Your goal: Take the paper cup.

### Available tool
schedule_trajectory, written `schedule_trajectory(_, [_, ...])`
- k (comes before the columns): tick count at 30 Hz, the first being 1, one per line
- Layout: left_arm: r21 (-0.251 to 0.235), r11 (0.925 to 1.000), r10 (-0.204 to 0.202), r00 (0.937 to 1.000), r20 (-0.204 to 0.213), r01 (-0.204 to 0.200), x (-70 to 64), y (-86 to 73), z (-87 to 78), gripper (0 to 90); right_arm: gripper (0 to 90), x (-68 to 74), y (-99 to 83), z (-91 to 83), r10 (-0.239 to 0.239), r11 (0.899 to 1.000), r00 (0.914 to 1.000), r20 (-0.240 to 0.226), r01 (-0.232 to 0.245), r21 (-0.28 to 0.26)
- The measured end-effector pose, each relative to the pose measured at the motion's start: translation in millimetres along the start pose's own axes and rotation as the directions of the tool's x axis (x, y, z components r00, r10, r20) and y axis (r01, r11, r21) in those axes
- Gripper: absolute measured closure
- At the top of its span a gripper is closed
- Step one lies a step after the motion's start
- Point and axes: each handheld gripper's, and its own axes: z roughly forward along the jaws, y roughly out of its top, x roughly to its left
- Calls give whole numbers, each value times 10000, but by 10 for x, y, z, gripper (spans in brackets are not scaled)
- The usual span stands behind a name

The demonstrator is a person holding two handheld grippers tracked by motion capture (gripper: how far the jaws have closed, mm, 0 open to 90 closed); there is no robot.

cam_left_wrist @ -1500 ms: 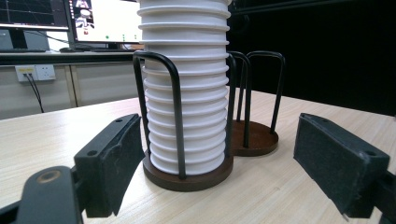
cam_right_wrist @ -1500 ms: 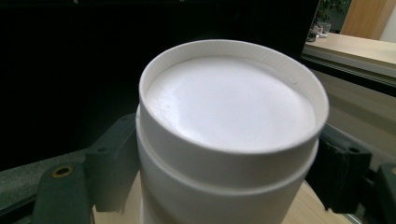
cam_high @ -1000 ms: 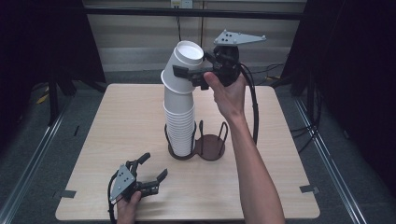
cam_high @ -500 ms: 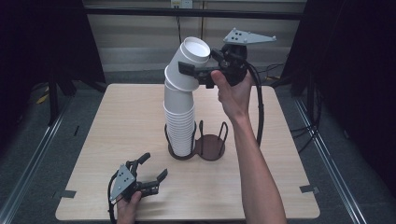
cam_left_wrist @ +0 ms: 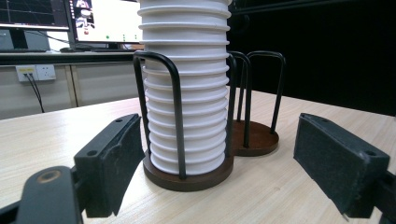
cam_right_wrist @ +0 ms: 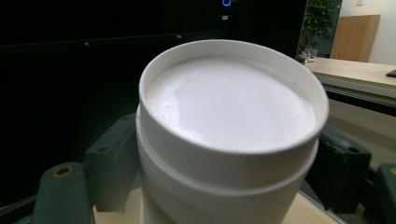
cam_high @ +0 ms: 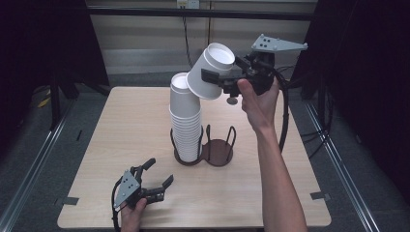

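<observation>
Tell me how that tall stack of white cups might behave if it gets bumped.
The stack of white cups rises well above the wire holder, so it probably sways or tips. The cups look thin, so likely light and easily dented.

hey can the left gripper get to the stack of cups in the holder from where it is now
Probably yes. The left gripper rests open on the table, its jaws facing the cup stack across bare wood. The holder has black wire posts around the stack, so a low grasp looks awkward; above them looks freer.
</observation>
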Motion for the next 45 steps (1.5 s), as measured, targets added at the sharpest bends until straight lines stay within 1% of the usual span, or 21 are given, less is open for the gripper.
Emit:
schedule_trajectory(6, [4,10000,-1,10000,-6,1,0,0,0,156,205,-42,-58,-137,71,10000,9999,154,-72,30])
schedule_trajectory(8, [72,10000,53,9992,-398,-50,-12,2,-3,156,205,-53,-91,-202,48,10000,9998,206,-49,44])
schedule_trajectory(9, [77,10000,-7,9988,-497,11,-23,2,0,158,205,-50,-101,-219,-4,10000,9996,290,2,72])
schedule_trajectory(10, [60,10000,-45,9987,-509,48,-26,1,-2,159,205,-41,-108,-230,-108,9998,9989,465,99,200])
schedule_trajectory(12, [37,10000,-56,9993,-360,57,-25,0,-6,158,205,-36,-127,-264,-119,9996,9992,393,110,250])
schedule_trajectory(15, [76,9999,-90,9991,-404,93,-20,2,-2,161,205,-38,-171,-322,-141,9994,9989,447,126,337])
schedule_trajectory(16, [112,9999,15,9993,-379,-11,-13,5,-3,161,206,-37,-191,-337,-125,9992,9989,462,107,397])
schedule_trajectory(17, [141,9999,9,9998,-179,-6,-16,4,0,157,206,-38,-212,-349,-148,9990,9987,488,127,440])
schedule_trajectory(20, [108,9999,111,9999,72,-112,-50,11,15,157,206,-25,-294,-379,-113,9989,9983,572,87,456])
schedule_trajectory(22, [199,9992,351,9993,97,-353,-86,28,20,158,206,-7,-357,-385,-51,9989,9988,486,29,464])
schedule_trajectory(25, [220,9991,361,9990,265,-367,-94,48,24,159,206,22,-448,-385,-6,9986,9991,423,-16,529])
schedule_trajectory(26, [218,9994,241,9989,409,-250,-89,79,20,159,206,28,-480,-383,11,9986,9993,376,-31,524])
schedule_trajectory(29, [439,9989,123,9983,570,-148,-60,140,6,159,206,40,-575,-373,33,9980,9994,352,-55,632])
schedule_trajectory(30, [519,9984,175,9972,732,-213,-40,159,10,159,206,44,-605,-370,55,9978,9994,336,-77,660])
schedule_trajectory(33, [709,9974,96,9963,852,-156,-27,186,15,161,206,70,-685,-372,71,9981,9996,284,-88,616])
schedule_trajectory(35, [828,9964,65,9926,1215,-167,-2,217,32,161,207,98,-730,-369,58,9979,9997,226,-72,638])
schedule_trajectory(37, [1041,9943,77,9907,1360,-220,-2,239,39,161,207,127,-776,-363,36,9975,9999,152,-47,699])
schedule_trajectory(41, [985,9950,38,9892,1466,-184,1,265,48,161,207,177,-862,-347,63,9972,10000,-8,-62,746])
schedule_trajectory(42, [920,9958,-135,9884,1510,-4,9,284,49,161,207,206,-908,-326,49,9965,9999,-131,-38,841])
schedule_trajectory(44, [852,9964,-152,9876,1564,19,23,304,40,163,207,228,-946,-312,5,9956,9998,-180,12,932])
schedule_trajectory(45, [787,9967,-297,9882,1502,180,14,310,40,164,207,234,-960,-309,-1,9952,9998,-188,19,980])
